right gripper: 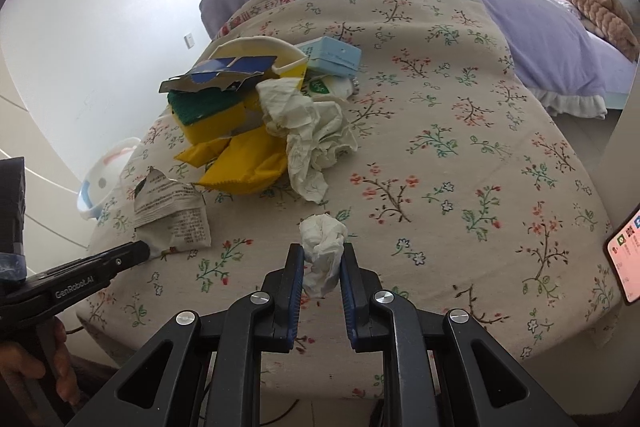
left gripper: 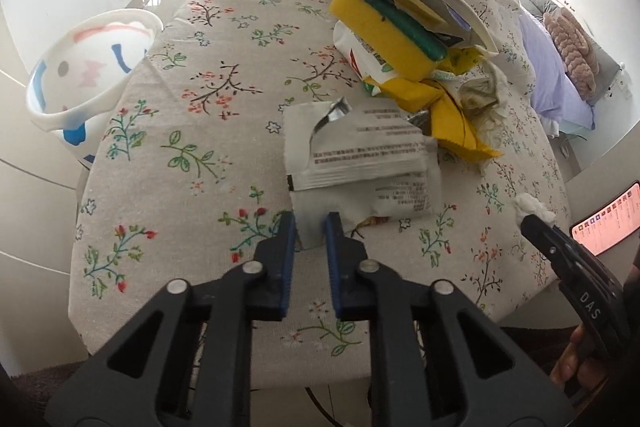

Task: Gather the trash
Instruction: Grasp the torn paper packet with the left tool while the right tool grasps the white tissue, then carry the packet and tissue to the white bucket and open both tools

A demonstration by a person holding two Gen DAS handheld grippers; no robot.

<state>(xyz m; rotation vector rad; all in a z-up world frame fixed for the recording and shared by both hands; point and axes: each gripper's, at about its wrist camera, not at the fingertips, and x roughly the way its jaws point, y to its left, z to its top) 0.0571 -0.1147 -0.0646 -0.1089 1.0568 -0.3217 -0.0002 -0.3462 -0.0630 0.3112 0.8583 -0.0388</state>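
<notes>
My left gripper (left gripper: 310, 223) is shut on the near corner of a torn white printed wrapper (left gripper: 360, 163), which lies on the floral tablecloth (left gripper: 208, 131). My right gripper (right gripper: 322, 255) is shut on a crumpled white tissue (right gripper: 322, 247) just above the cloth; it also shows in the left wrist view (left gripper: 534, 207). Behind lies a trash pile: a yellow and green sponge (left gripper: 384, 27), yellow packets (right gripper: 244, 163), a big crumpled tissue (right gripper: 312, 131) and torn blue packaging (right gripper: 224, 71). A white and blue bin (left gripper: 80, 75) stands off the table's left edge.
A light blue box (right gripper: 334, 55) and a yellow cup (right gripper: 280, 59) sit behind the pile. A phone (right gripper: 624, 251) lies at the table's right edge. A bed with purple cover (right gripper: 552, 39) is at the right. The left gripper (right gripper: 146, 249) shows in the right wrist view.
</notes>
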